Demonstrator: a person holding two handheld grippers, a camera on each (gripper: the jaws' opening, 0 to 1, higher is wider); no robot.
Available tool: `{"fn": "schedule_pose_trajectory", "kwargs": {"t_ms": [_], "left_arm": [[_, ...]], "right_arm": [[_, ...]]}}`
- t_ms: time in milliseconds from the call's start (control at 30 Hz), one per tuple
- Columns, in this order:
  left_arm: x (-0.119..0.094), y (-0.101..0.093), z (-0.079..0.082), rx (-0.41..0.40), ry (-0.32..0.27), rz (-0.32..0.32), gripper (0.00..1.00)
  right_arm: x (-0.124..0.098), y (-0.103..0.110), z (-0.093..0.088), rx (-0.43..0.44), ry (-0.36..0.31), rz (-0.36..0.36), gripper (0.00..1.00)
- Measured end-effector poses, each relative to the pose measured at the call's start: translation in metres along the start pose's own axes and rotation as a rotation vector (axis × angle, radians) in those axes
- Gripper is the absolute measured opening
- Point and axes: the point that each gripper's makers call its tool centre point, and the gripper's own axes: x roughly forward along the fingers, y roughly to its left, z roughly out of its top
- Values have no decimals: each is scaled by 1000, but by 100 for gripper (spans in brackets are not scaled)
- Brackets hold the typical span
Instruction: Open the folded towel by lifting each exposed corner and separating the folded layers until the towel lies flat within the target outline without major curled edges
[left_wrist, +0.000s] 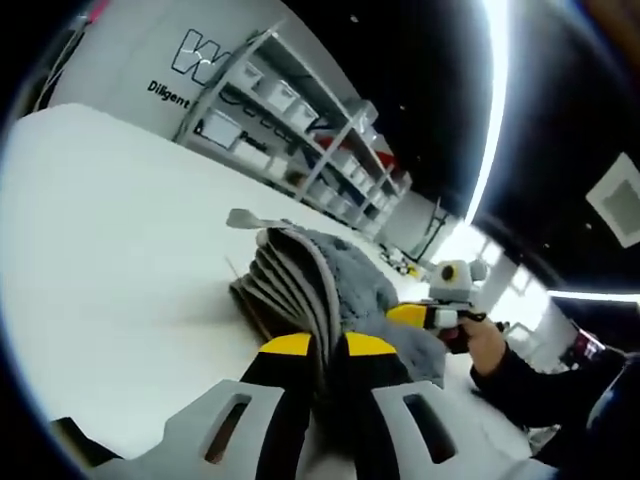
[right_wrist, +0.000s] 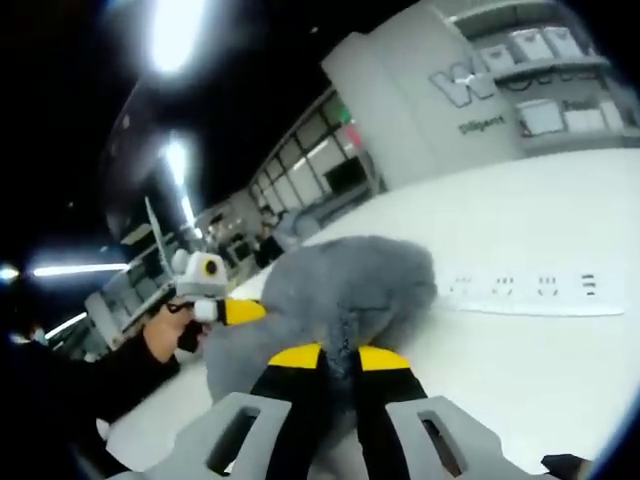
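1. Nearest in the left gripper view, the left gripper (left_wrist: 318, 352) rises from the bottom edge, its yellow-tipped jaws drawn close together and pinching a fold of the grey towel (left_wrist: 340, 275).
2. Just past those jaws, the towel lies bunched on the white table (left_wrist: 110, 260), with its ribbed edge standing in stacked ridges and one flat corner sticking out toward the far side.
3. Beyond the towel in that view, the right gripper (left_wrist: 425, 316) meets the cloth from the right, held by a person's hand (left_wrist: 485, 345) in a dark sleeve.
4. Farther back stand metal shelves (left_wrist: 300, 130) with white bins, against a grey wall with lettering.
5. Nearest in the right gripper view, the right gripper (right_wrist: 338, 362) has its jaws nearly closed on the fluffy side of the towel (right_wrist: 350, 285), which is lifted in a rumpled mound above the table (right_wrist: 540, 370).
6. Behind the mound to the left, the left gripper (right_wrist: 235, 312) touches the towel's far edge, a hand (right_wrist: 165, 335) gripping its handle.
7. Well apart on the tabletop to the right lies a pale strip with dark marks (right_wrist: 530, 293); their detail is too small to read.
8. Farthest off are the lettered wall and ceiling lights.
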Motion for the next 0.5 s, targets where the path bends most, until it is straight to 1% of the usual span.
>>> {"fn": "schedule_pose_trajectory", "kwargs": {"t_ms": [133, 167, 200, 233, 300, 333, 367, 433, 500], "left_arm": [[-1, -1, -2, 10, -12, 10, 8], [-1, -5, -3, 11, -17, 13, 8], [-1, -5, -4, 44, -13, 24, 8], [0, -9, -3, 101, -16, 22, 8], [-1, -8, -8, 153, 18, 49, 9], [0, -11, -11, 184, 36, 53, 9], [0, -14, -11, 171, 29, 43, 9], [-2, -16, -14, 189, 40, 40, 9], [-3, -17, -15, 189, 39, 36, 9]], "right_arm": [[-1, 1, 0, 2, 0, 0, 6], [-1, 2, 0, 0, 2, 2, 6], [-2, 2, 0, 0, 1, 5, 6], [-2, 2, 0, -1, 0, 5, 6], [-4, 2, -1, -4, -1, 7, 6], [-3, 3, 0, -4, -1, 11, 6], [-4, 4, -2, -19, 0, 7, 6], [-6, 6, -3, -29, 1, 8, 6], [-6, 8, -3, -33, 1, 10, 6]]}}
